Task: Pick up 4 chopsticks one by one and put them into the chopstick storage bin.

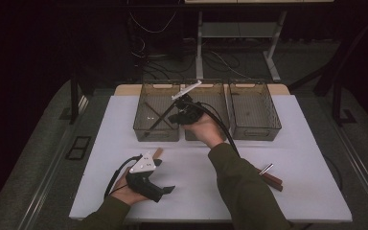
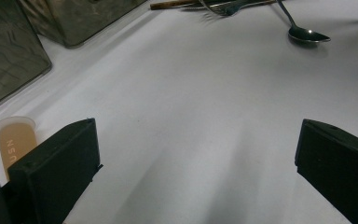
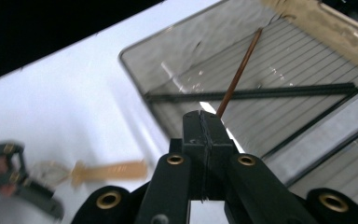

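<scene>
Just ahead of the clenched, empty right gripper point(image 3: 204, 122), a chopstick point(image 3: 239, 73) leans inside the left bin point(image 3: 135, 70).

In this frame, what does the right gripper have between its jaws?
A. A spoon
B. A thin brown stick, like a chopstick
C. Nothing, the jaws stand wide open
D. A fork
B. In the right gripper view the right gripper has its jaws pressed together on the near end of a thin brown stick, which reaches out over the left bin; the spoon lies on the table.
</scene>
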The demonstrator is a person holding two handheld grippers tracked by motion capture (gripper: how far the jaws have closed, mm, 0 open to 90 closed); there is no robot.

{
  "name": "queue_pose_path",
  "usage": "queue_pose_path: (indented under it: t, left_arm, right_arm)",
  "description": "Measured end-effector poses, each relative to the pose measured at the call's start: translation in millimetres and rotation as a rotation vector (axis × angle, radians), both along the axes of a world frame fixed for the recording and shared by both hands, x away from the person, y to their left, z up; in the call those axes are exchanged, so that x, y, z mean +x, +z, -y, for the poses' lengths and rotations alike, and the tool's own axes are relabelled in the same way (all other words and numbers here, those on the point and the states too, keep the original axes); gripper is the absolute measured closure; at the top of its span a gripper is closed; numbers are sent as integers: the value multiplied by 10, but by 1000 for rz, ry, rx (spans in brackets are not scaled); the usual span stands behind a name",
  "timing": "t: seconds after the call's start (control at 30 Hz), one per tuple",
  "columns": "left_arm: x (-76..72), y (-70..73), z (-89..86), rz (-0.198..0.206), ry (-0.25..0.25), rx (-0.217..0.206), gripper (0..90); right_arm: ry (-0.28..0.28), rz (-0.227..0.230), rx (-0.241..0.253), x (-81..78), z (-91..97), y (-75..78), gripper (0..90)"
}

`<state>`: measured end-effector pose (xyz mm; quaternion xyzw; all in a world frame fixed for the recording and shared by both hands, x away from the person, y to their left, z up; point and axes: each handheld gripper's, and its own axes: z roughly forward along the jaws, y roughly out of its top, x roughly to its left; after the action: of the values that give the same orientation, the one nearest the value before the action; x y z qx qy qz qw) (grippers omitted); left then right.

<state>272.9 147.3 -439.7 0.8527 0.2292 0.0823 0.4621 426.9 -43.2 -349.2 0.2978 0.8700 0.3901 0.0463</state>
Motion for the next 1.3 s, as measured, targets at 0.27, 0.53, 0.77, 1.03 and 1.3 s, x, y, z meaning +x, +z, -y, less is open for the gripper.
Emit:
queue_pose_path:
  t: [0.27,0.53,0.77,1.03,1.3]
  left_arm:
    - [2,-1,-3,1,-2,9,0]
    - [3,-2,-6,1,-1,1,0]
    - [0,-3,-2,-2,2,2,0]
    - [-1,-6,-1,-2,3,6,0]
    - [-11,-13,-6,-8,13,1,0]
  right_arm:
    - [26,-13,-44,-94,5,-110,898]
    - [-12,-8,-47,1,-17,-185,899]
    - [-19,-3,-38,-15,33,-148,899]
    - [-19,13,13,-104,240,-55,772]
    - [-24,19,35,-204,493,-23,611]
